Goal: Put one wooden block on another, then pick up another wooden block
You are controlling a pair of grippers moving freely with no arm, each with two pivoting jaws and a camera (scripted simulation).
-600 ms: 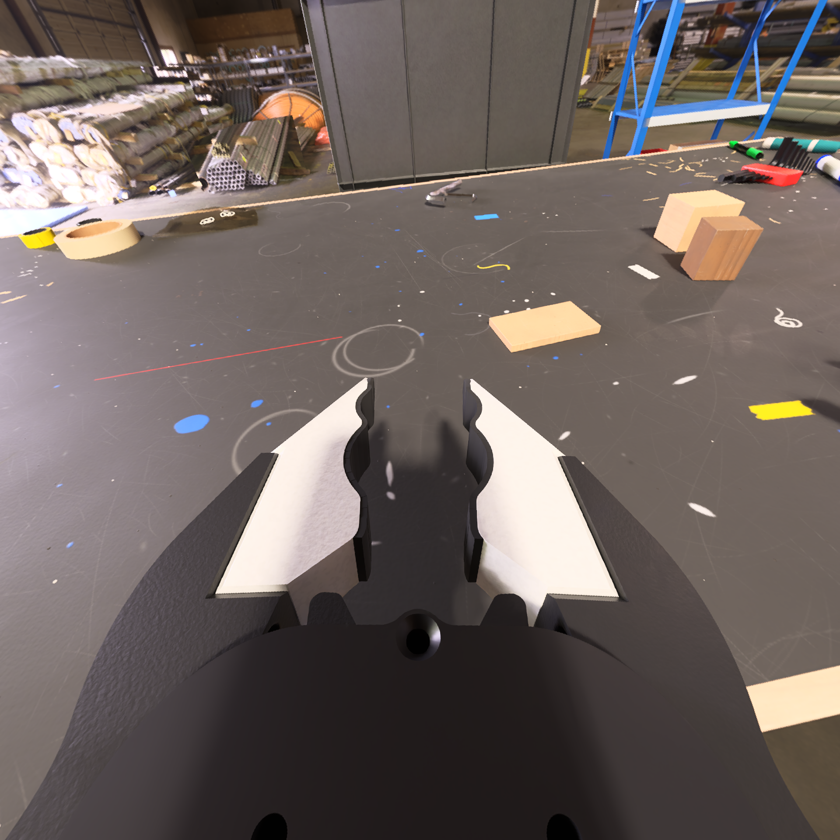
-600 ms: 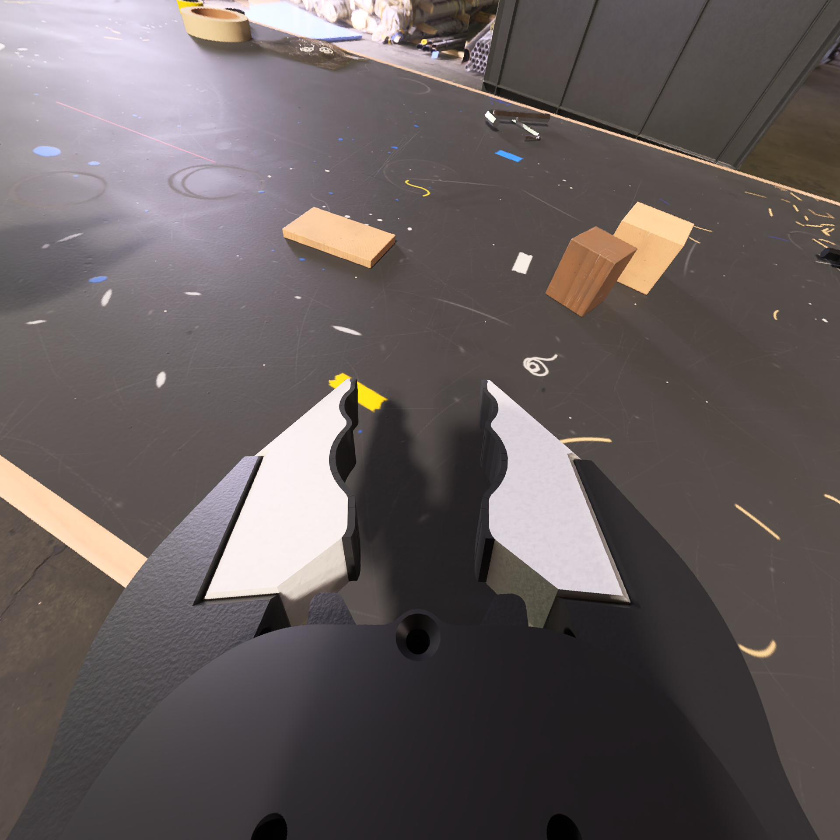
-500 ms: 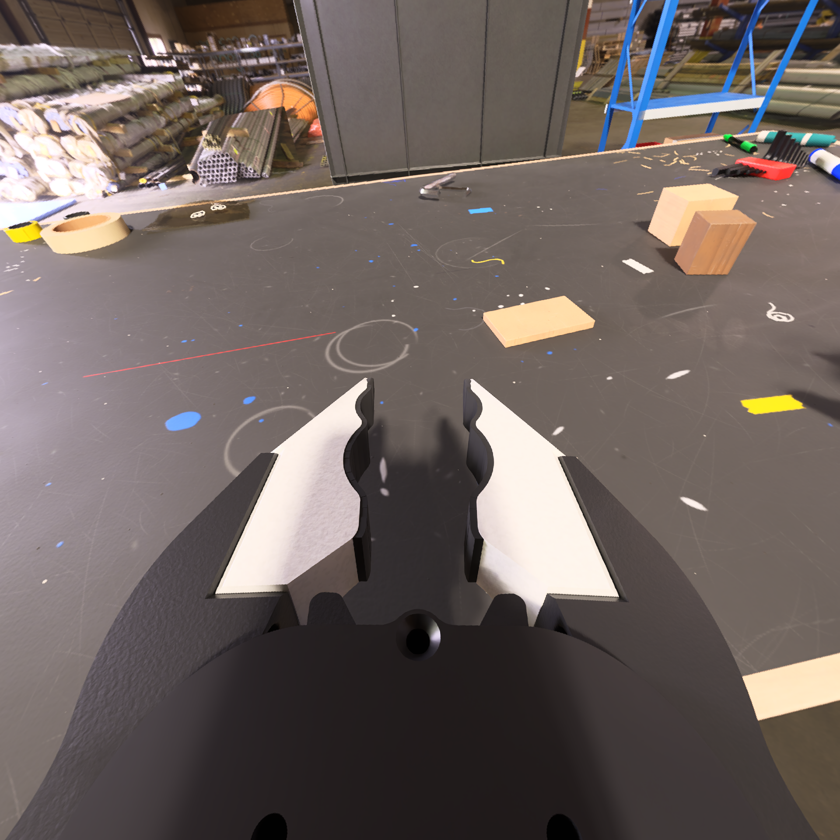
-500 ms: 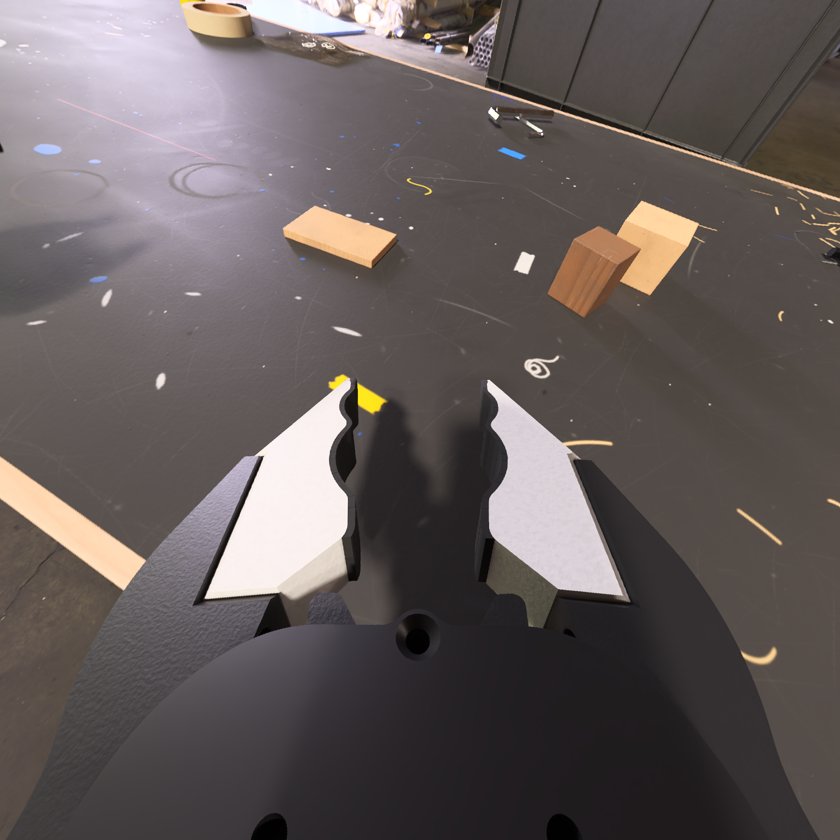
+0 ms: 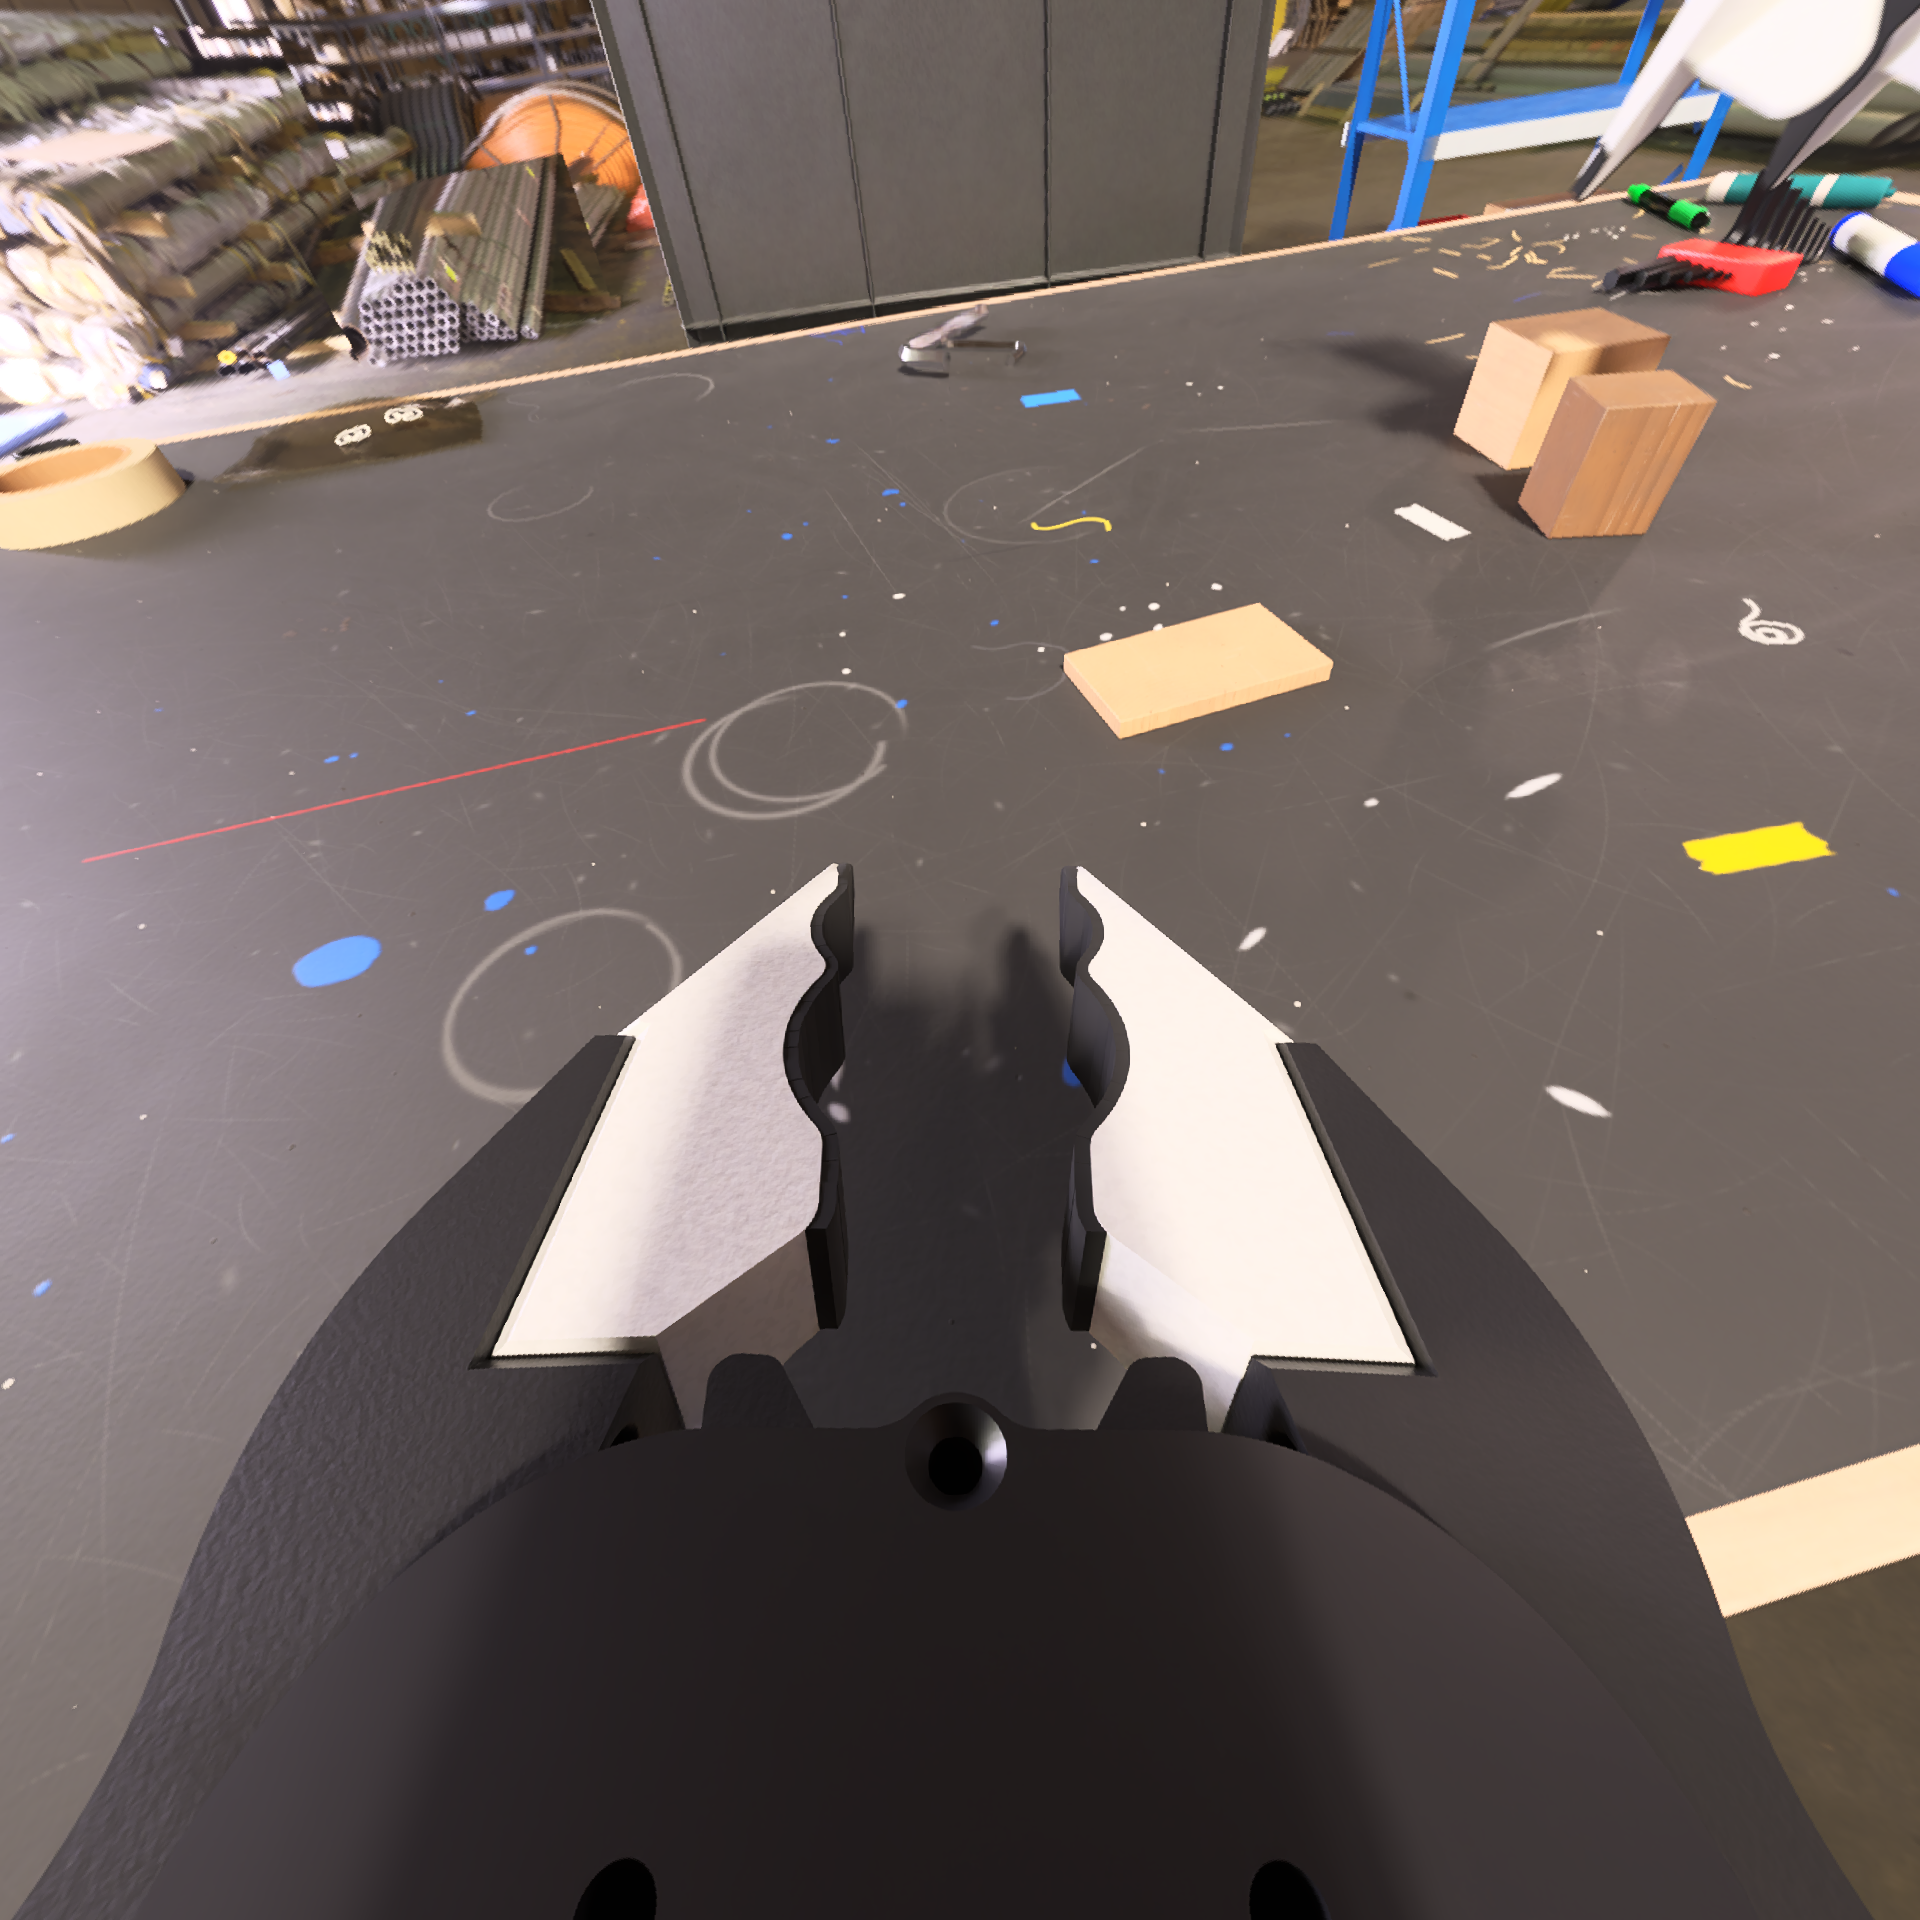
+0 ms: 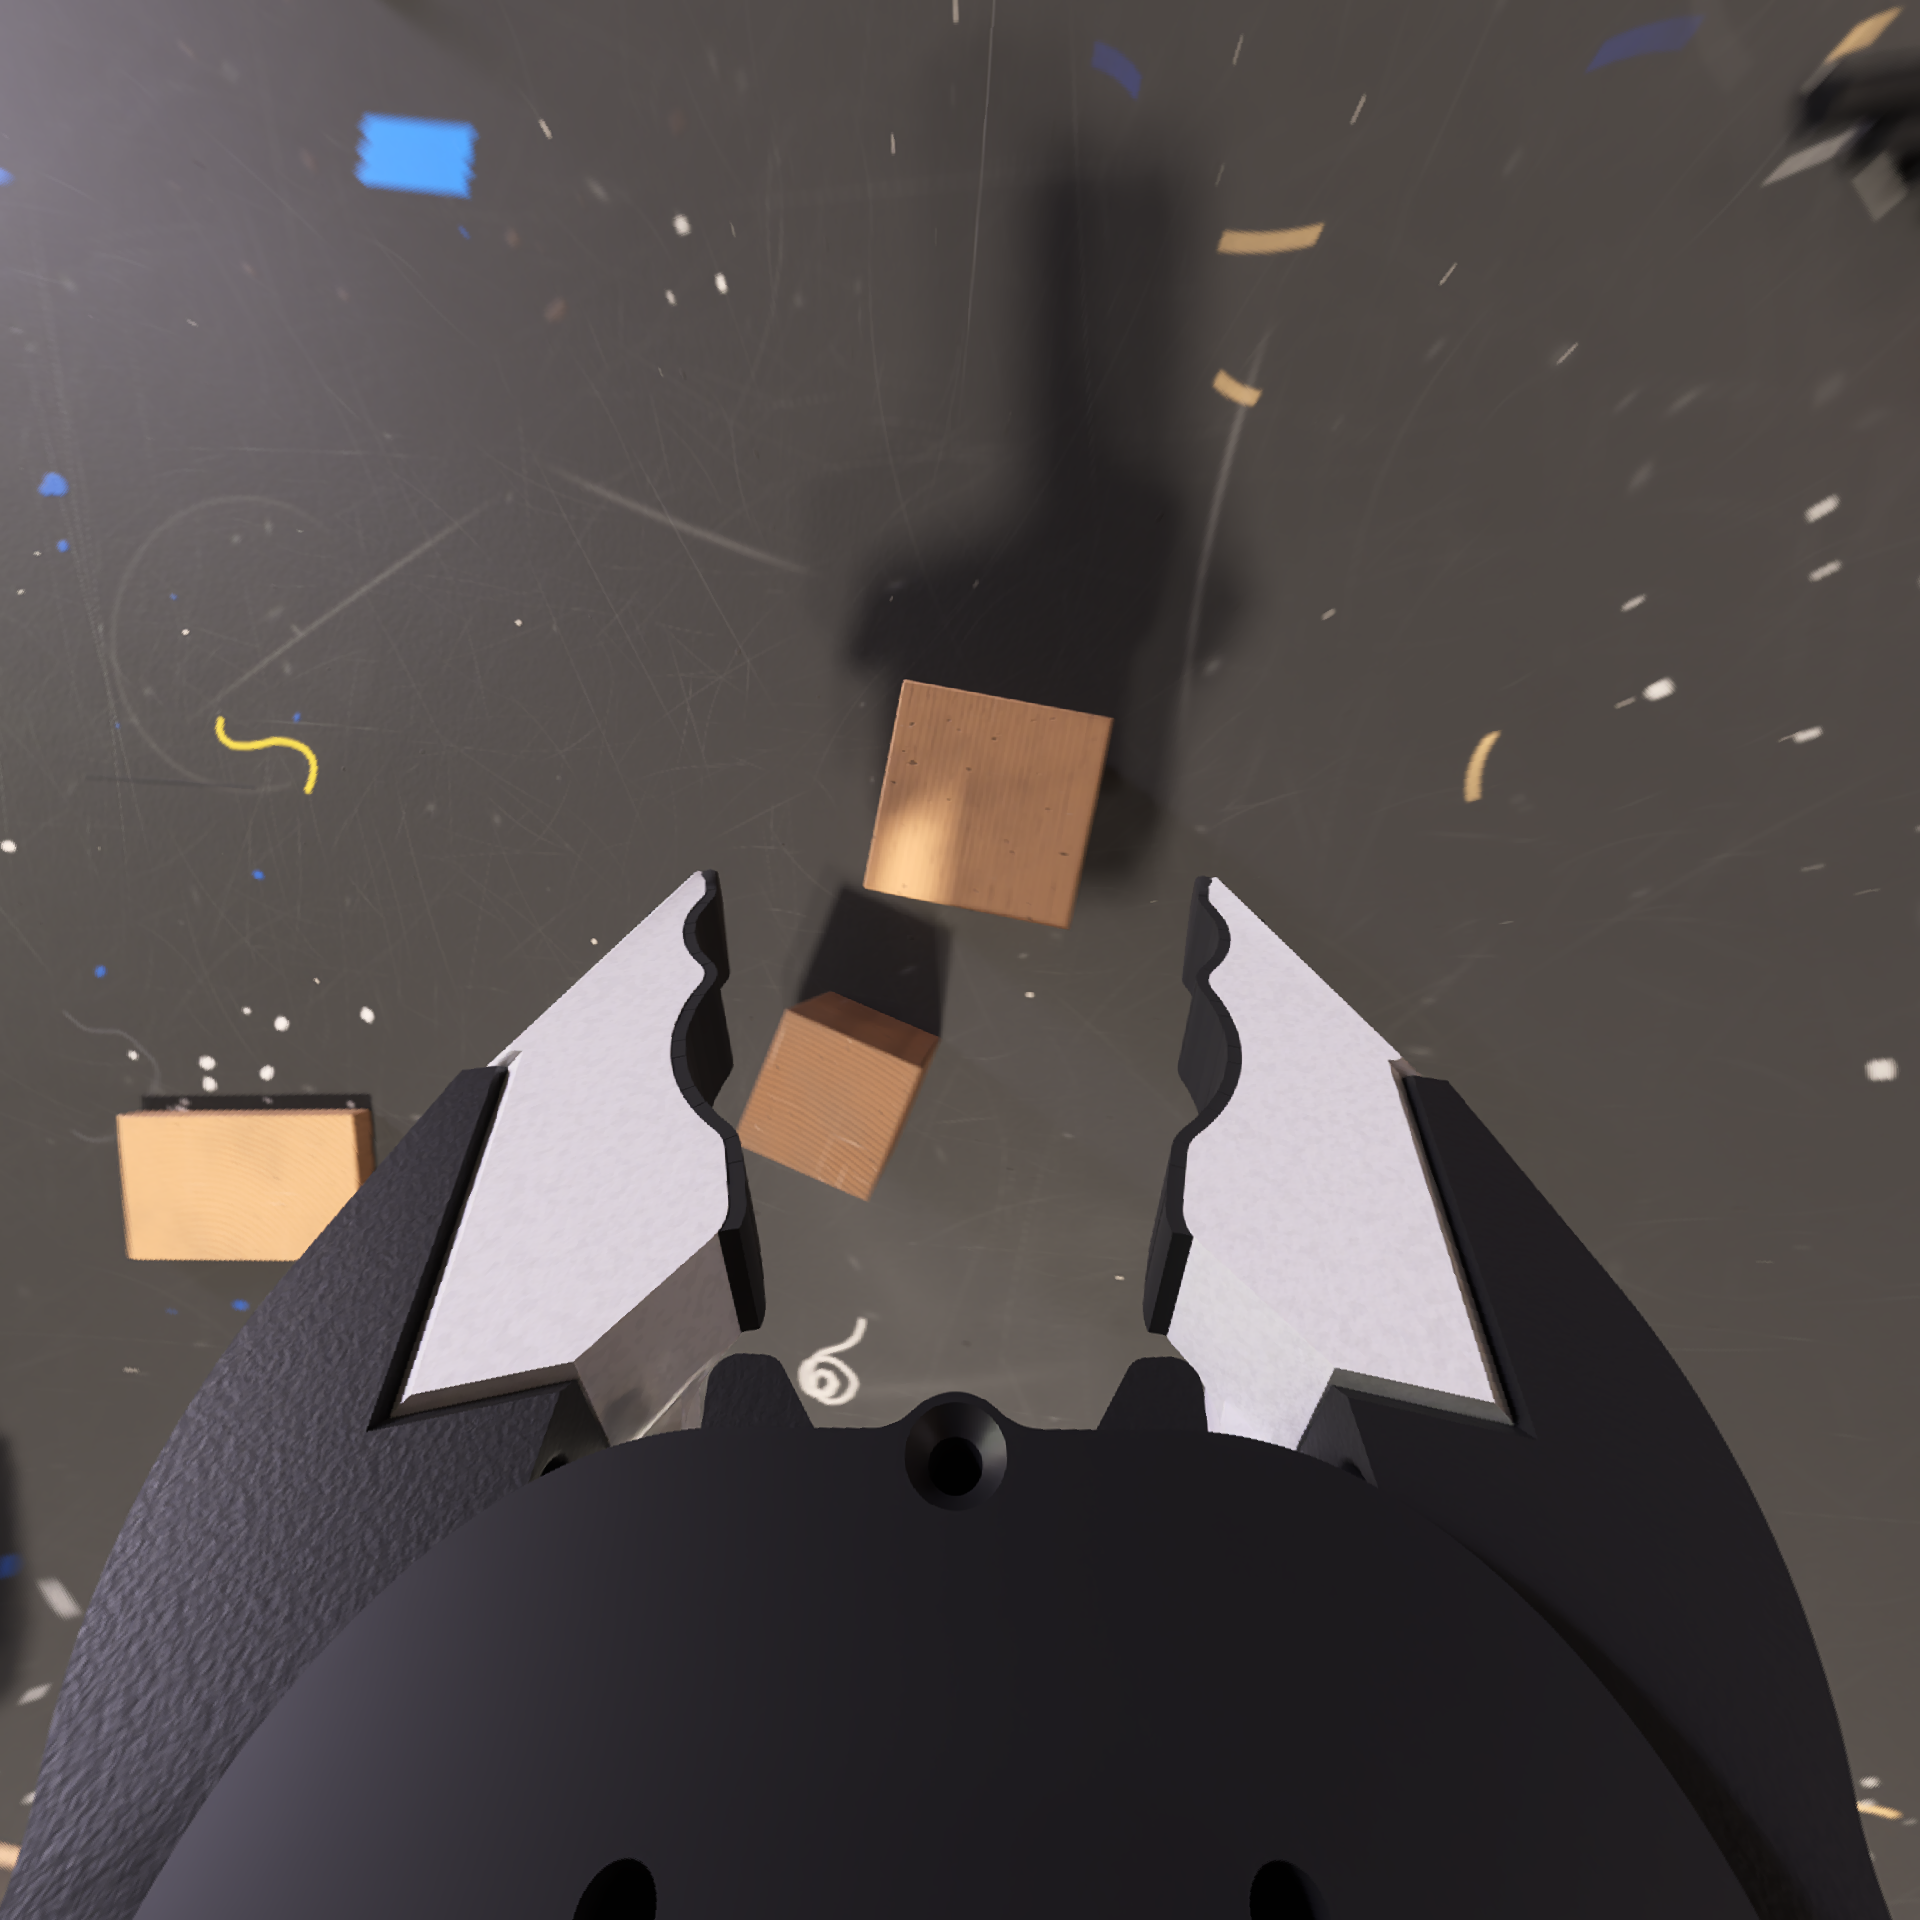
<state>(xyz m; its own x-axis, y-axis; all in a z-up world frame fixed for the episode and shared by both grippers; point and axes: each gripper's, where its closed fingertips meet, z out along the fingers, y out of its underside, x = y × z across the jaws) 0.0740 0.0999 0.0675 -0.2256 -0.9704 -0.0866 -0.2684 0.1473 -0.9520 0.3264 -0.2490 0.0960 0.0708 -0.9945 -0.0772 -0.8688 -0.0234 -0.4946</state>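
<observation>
Right wrist view: darker brown block (image 6: 836,1096) sits tilted beside paler block (image 6: 987,802).

bare tabletop (image 5: 623,623) rings the flat block (image 5: 1195,668); two cubes (image 5: 1605,452) crowd together.

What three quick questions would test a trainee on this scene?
1. Fill in: the dark block and the pale cube both stand on the ___.
2. Which block is thinnest? A. slab B. dark block C. pale cube
3. True or false: the right gripper holds a block.

Key: 1. table. 2. A. 3. False: its jaws are open and empty, above the dark block.
</observation>
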